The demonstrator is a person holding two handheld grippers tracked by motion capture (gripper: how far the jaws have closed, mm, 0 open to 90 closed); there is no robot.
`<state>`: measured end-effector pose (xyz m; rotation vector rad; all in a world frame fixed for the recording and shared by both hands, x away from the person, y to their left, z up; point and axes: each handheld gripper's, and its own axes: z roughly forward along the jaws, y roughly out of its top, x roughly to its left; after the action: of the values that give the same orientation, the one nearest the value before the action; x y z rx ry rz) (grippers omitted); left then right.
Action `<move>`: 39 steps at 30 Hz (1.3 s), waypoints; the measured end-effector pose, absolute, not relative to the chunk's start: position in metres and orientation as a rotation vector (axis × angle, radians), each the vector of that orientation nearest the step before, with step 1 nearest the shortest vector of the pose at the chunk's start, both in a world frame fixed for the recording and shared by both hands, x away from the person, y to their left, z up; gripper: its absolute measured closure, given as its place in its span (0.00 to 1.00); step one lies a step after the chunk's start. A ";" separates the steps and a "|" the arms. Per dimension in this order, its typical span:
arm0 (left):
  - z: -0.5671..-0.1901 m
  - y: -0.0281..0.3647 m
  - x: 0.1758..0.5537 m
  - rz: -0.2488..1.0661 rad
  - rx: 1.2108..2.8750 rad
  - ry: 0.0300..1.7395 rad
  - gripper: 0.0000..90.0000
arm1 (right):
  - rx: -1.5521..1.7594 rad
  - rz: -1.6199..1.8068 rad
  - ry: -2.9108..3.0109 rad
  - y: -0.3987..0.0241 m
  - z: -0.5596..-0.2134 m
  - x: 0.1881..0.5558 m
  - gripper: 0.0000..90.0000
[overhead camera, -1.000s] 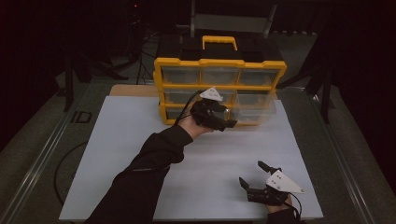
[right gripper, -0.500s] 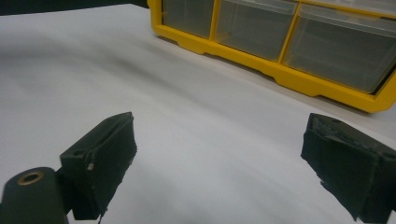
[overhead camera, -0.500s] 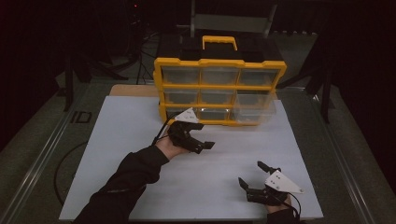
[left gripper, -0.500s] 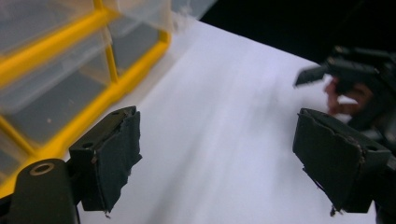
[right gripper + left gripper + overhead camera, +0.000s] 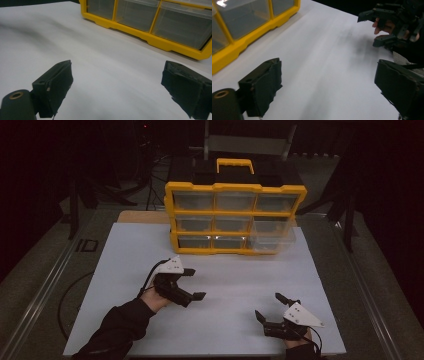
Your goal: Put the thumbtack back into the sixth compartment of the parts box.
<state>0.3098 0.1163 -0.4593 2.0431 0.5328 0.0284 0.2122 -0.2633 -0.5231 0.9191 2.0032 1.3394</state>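
Note:
A yellow organiser (image 5: pixel 235 217) with clear drawers and a black handle stands at the back of the white mat (image 5: pixel 125 265). Its two right-hand lower drawers (image 5: pixel 272 236) stick out a little. My left gripper (image 5: pixel 197 283) hovers open over the mat's near left part, pointing right, with nothing between its fingers. My right gripper (image 5: pixel 267 305) is open low at the near right, also holding nothing. In the left gripper view, the open jaws frame bare mat (image 5: pixel 324 62), with the organiser's corner (image 5: pixel 249 37) at upper left and the right gripper (image 5: pixel 384 27) farther off. The right gripper view looks at the organiser's bottom row (image 5: pixel 150 22).
A black cable (image 5: pixel 70 295) loops off the mat's left edge. Dark stands (image 5: pixel 80 195) and a grey frame (image 5: pixel 250 142) surround the table. Metal rails (image 5: pixel 40 285) run along both table sides. A wooden board (image 5: pixel 142 216) shows behind the mat's far left corner.
My left gripper has drawn back from the organiser's lower drawers toward the near left of the mat, still open. The right gripper has stayed where it was.

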 end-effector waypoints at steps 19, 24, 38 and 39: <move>-0.482 0.197 0.258 0.122 1.960 0.616 0.02 | 0.916 1.334 2.005 -0.262 -0.523 0.212 0.11; -0.491 0.221 0.252 0.176 1.930 0.683 0.02 | 0.916 1.332 2.008 -0.261 -0.523 0.212 0.11; -0.516 0.250 0.248 0.211 1.868 0.780 0.01 | 0.916 1.328 2.009 -0.262 -0.524 0.212 0.11; -0.517 0.250 0.248 0.210 1.868 0.780 0.01 | 0.913 1.328 2.009 -0.262 -0.524 0.212 0.11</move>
<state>0.2477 0.2498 -0.5167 1.8676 0.7801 0.2102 0.2123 -0.2622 -0.5238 0.9133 2.0094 1.3283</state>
